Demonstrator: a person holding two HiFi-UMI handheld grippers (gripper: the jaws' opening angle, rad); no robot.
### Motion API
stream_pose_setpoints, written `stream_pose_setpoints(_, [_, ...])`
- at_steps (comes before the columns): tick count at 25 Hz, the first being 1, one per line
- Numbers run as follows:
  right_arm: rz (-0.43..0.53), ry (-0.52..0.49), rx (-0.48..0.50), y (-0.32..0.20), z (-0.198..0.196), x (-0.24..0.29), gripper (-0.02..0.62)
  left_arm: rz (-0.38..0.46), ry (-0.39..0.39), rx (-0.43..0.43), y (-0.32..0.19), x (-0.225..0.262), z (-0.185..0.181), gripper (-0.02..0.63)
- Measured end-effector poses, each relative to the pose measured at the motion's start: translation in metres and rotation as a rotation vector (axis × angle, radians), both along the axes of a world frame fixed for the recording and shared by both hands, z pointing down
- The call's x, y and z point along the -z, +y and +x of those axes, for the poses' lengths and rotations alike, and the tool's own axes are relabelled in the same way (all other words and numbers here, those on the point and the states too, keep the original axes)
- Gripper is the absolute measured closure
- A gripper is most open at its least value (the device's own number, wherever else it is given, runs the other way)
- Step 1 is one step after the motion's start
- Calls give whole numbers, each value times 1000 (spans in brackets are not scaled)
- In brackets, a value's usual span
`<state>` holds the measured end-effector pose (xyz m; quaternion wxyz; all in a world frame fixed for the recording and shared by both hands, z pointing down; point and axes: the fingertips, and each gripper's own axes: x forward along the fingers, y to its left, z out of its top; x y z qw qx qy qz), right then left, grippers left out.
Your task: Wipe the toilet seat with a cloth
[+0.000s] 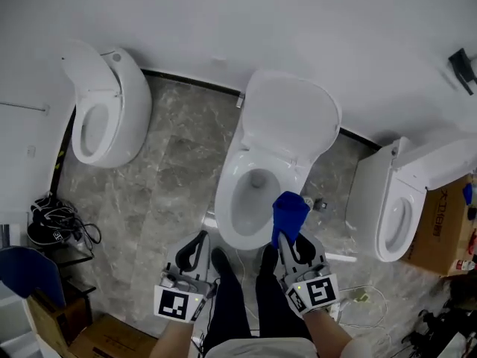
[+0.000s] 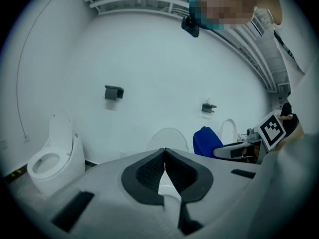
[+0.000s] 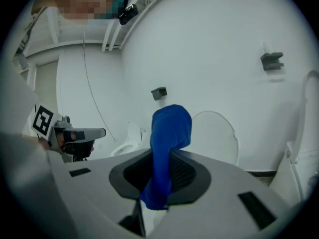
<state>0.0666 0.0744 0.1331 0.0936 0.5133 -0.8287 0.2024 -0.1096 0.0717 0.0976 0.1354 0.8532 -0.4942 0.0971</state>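
Cloth (image 1: 289,213) stands clamped in the right gripper (image 1: 289,239) near the toilet seat (image 1: 226,192), ready to wipe — left gripper (image 1: 195,250) closed, empty, kept aside

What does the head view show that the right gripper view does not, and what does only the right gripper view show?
Only the head view: a cardboard box, the person's shoes and the middle toilet's bowl. Only the right gripper view: white overhead pipes. Both: the blue cloth clamped in the right hand-held gripper, the raised toilet lid and the left hand-held gripper.
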Motion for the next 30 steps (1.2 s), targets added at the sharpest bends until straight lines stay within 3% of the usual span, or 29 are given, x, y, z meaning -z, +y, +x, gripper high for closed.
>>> stream_pose_setpoints(5, [88, -14, 4, 6, -4, 81, 522, 69, 23, 7, 5, 77, -12, 597])
stream_pose_setpoints(9, [94, -11, 30, 27, -1, 135, 522, 76, 41, -1, 32, 129, -8, 597])
stream_pose_setpoints(14, [106, -44, 57, 49, -16, 185, 522, 155, 55, 11, 56, 198, -19, 597])
stream_pose_setpoints(19, [139, -60, 93, 75, -27, 232, 522, 137, 184, 71, 76, 235, -34, 597])
stream_pose_setpoints(30, [195, -138, 89, 86, -44, 293, 522, 195, 208, 20, 94, 271, -35, 597])
